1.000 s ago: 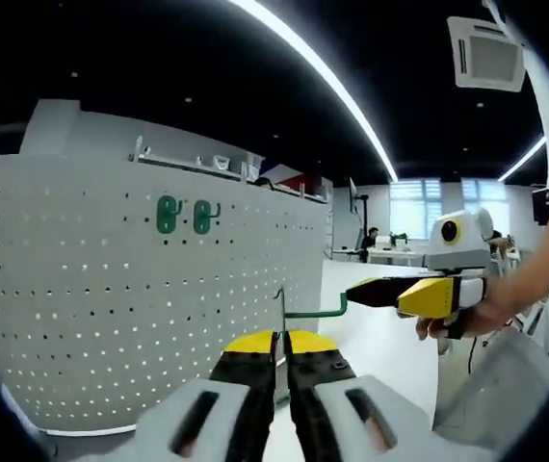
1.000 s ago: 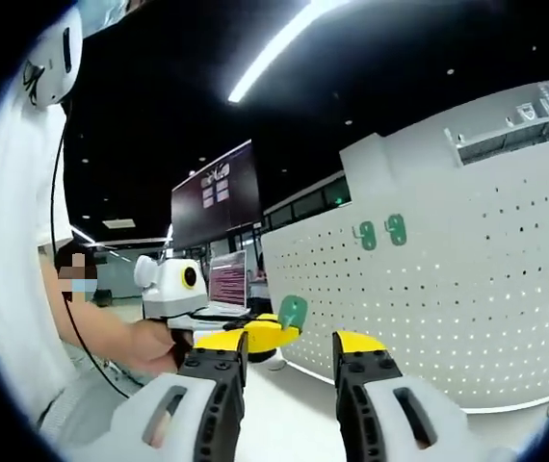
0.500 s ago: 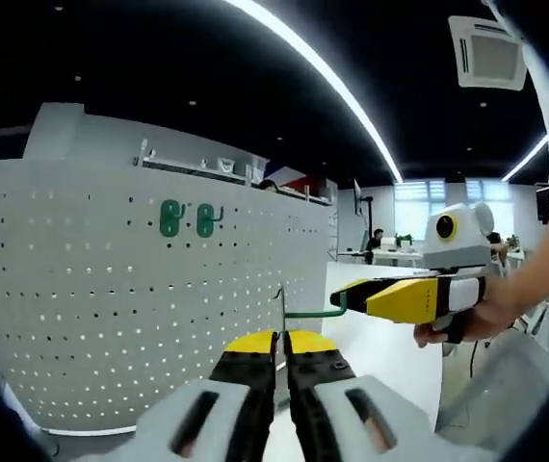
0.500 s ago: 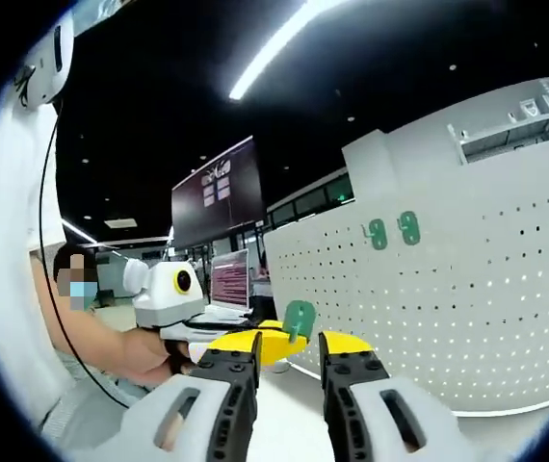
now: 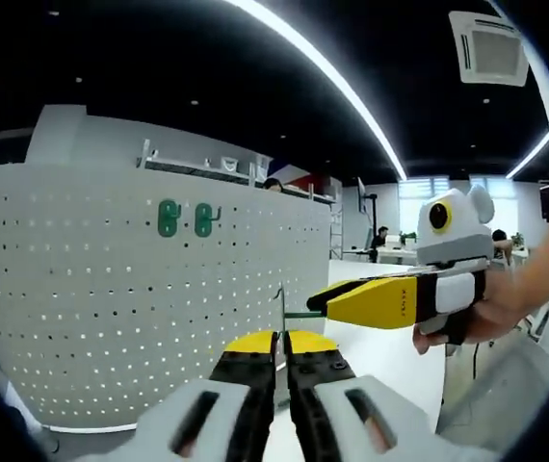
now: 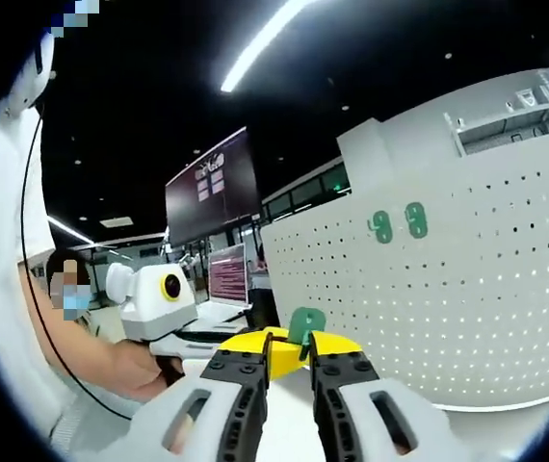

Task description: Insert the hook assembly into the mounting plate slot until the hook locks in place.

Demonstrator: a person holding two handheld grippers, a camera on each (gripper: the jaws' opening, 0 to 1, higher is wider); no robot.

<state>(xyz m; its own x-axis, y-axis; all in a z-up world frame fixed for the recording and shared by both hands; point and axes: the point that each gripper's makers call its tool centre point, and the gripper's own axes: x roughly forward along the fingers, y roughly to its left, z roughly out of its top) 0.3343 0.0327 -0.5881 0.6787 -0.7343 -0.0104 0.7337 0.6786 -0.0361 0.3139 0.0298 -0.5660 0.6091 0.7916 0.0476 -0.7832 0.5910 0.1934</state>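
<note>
My left gripper (image 5: 281, 339) is shut on the green hook assembly (image 5: 296, 313). Its backing plate stands edge-on between the jaws and its thin green rod points right. My right gripper (image 5: 315, 308), held in a person's hand, has come in from the right and its yellow jaws have closed over the rod's end. In the right gripper view the green plate (image 6: 305, 325) faces me between the narrowed tips of my right gripper (image 6: 290, 348), with the left gripper (image 6: 164, 298) behind it. The white perforated mounting plate (image 5: 111, 298) carries two green hooks (image 5: 184, 218).
The curved pegboard panel (image 6: 467, 308) stands upright on a white tabletop (image 5: 380, 351). A person's forearm (image 5: 530, 279) crosses at the right. A dark wall screen (image 6: 215, 188) and a laptop (image 6: 226, 279) stand behind the left gripper.
My right gripper moved in toward the hook and its jaws narrowed from wide open to closed around the rod. The left gripper stayed shut and nearly still.
</note>
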